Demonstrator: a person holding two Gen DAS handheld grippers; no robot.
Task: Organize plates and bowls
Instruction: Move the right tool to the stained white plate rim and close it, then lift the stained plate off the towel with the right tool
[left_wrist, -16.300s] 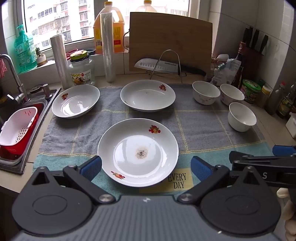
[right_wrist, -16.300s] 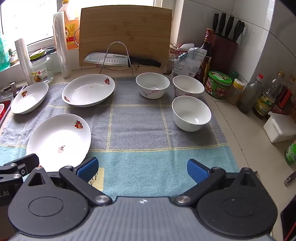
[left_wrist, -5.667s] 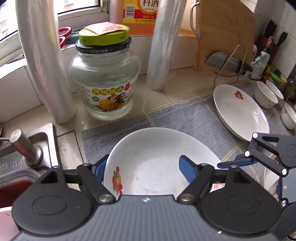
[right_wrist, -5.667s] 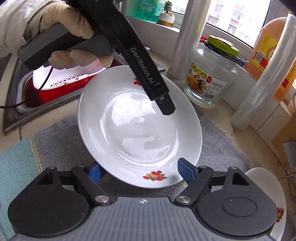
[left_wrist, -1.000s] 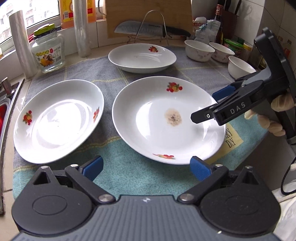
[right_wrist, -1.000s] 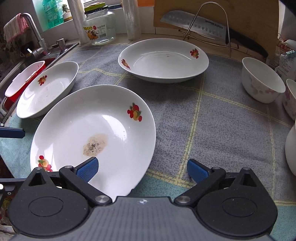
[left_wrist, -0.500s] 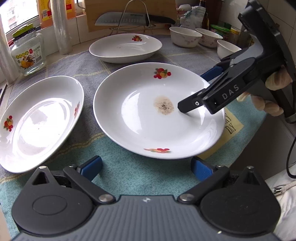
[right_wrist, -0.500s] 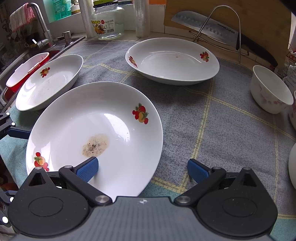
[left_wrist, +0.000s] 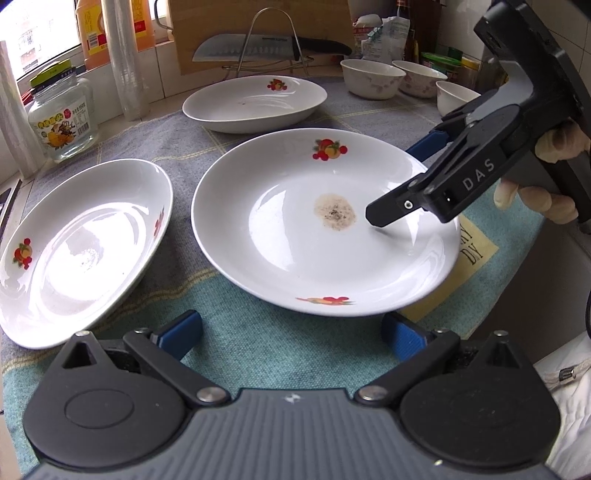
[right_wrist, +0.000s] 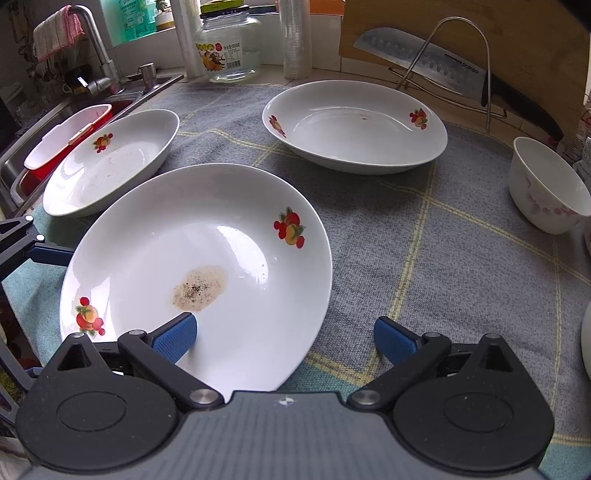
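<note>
**Plate with a brown stain between two wide claws**

Plate (right_wrist: 207, 258), white with fruit prints and a speckled brown smear, lies on the towel (right_wrist: 424, 236). Right claw (right_wrist: 284, 336) gapes wide, one pad over its rim. Left claw (left_wrist: 291, 332) gapes wide just before it. Two more plates (left_wrist: 77, 243) (left_wrist: 255, 103) and bowls (left_wrist: 371, 79) lie beyond.

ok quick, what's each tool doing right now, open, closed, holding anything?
Left tool: open, holding nothing.
Right tool: open, straddling the rim of the stained white fruit-print plate, not clamped.
</note>
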